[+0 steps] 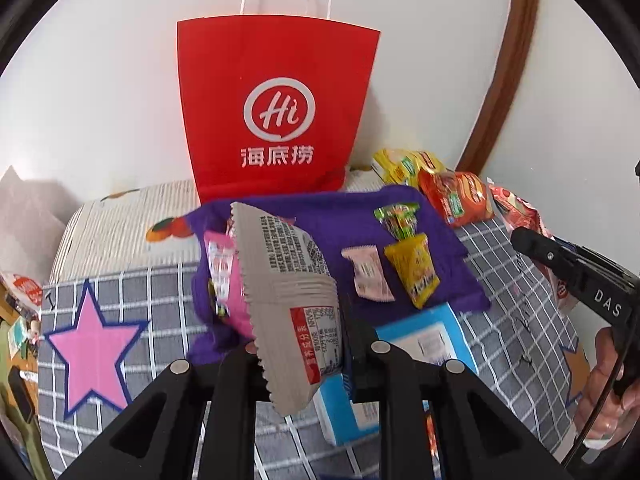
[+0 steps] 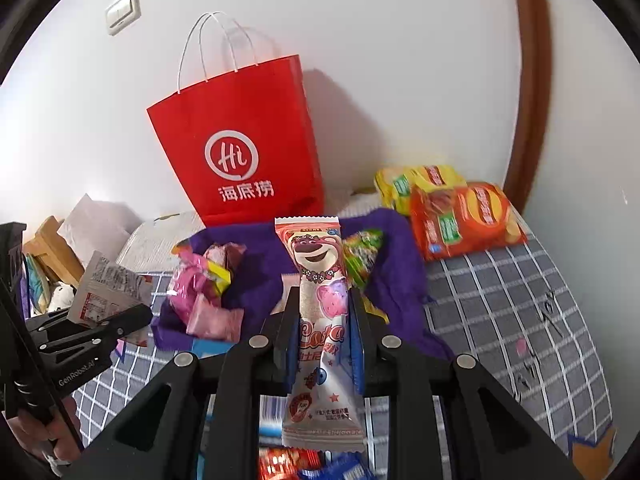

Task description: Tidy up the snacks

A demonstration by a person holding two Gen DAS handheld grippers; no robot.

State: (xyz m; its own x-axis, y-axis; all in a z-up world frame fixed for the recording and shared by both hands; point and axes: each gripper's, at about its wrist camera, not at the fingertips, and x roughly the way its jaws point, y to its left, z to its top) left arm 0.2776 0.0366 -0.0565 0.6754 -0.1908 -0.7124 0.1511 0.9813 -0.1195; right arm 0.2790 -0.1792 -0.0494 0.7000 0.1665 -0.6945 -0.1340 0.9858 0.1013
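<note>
Left gripper: black, angular fingers clenched on a grey-white snack packet; crimped sawtooth edges, printed back panel with a red nutrition strip; held tilted above the bed.
Right gripper: black fingers with blue pads clamped on a long pink bear-print snack bar; glossy wrapper, upright, zigzag seal at top and bottom.
Paper bag: red, matte, flat-sided, white twisted-cord handles, white "Hi" roundel; stood upright against the white wall, behind the purple cloth.
Purple cloth: soft, rumpled, spread over a grey checked bedsheet with a pink star patch.
On the cloth: yellow sachet, pale pink sachet, green twist-wrapped sweet, pink wrapped pieces.
Chip bags: orange crisp bag and yellow crisp bag, puffy foil, lying by the wall right of the red bag, touching each other.
Blue-and-white box: flat carton, partly hidden behind the left gripper's fingers.
Obstruction: the held packet blocked much of the cloth's left half in the left view; the bar hid the cloth's centre in the right.
Right view only: wall switch, wooden furniture at far left, bar's printed face.
Left view only: star patch, the box's full top, orange fruit print on the pillow.
</note>
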